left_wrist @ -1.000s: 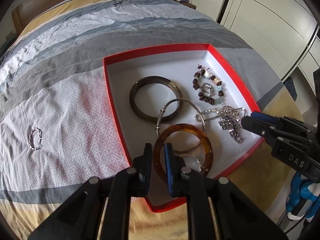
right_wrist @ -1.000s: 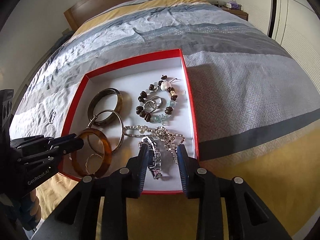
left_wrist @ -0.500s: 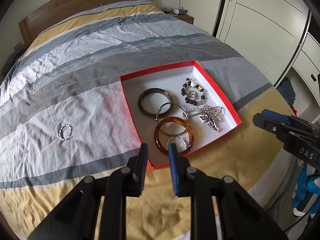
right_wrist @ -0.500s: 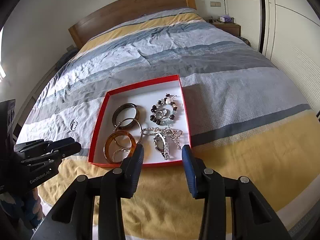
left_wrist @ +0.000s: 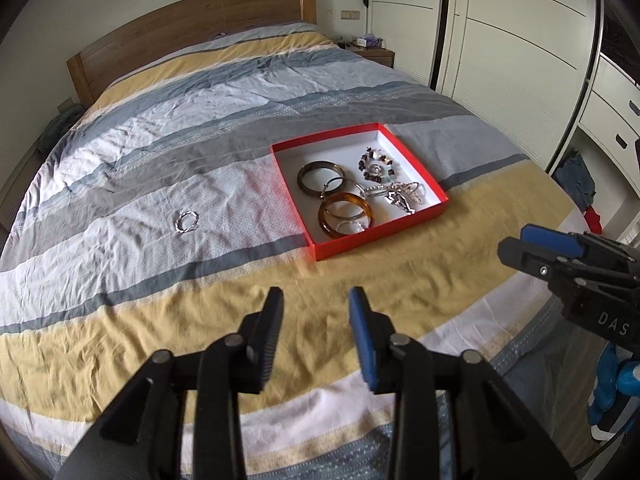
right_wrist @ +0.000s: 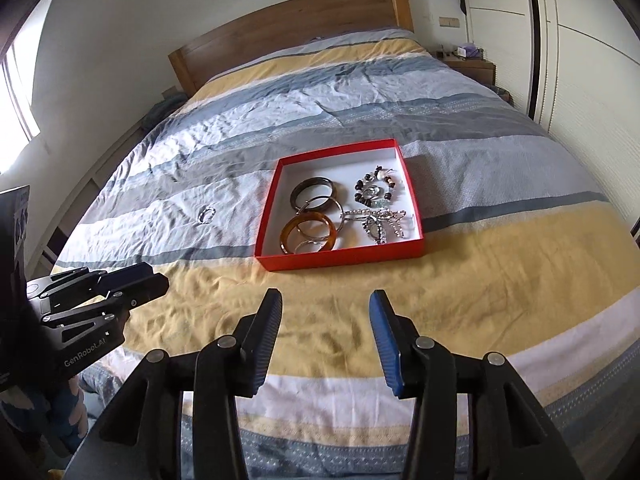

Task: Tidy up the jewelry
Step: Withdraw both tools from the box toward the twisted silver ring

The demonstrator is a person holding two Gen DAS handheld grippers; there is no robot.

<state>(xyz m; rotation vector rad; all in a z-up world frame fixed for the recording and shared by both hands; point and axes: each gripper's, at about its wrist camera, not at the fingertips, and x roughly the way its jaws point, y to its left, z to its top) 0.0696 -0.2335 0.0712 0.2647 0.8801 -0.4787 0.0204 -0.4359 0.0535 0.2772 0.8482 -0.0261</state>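
Observation:
A red box [left_wrist: 384,232] with a white inside lies on the bed; it also shows in the right wrist view [right_wrist: 344,258]. It holds an amber bangle [left_wrist: 346,216], a dark bangle [left_wrist: 320,176], a beaded bracelet [left_wrist: 378,166] and silver chains [left_wrist: 400,196]. A silver bracelet [left_wrist: 187,222] lies loose on the bedspread left of the box, also in the right wrist view [right_wrist: 207,214]. My left gripper [left_wrist: 316,300] is open and empty, well back from the box. My right gripper [right_wrist: 325,302] is open and empty, above the yellow stripe.
The striped bedspread [left_wrist: 160,152] covers the bed, with a wooden headboard [left_wrist: 192,48] at the far end. White wardrobe doors [left_wrist: 520,40] stand on the right. A nightstand [right_wrist: 468,66] stands by the headboard.
Both grippers have pulled back and up from the box, so much more of the bed shows. Their jaws have opened wider. The jewelry in the box has not moved.

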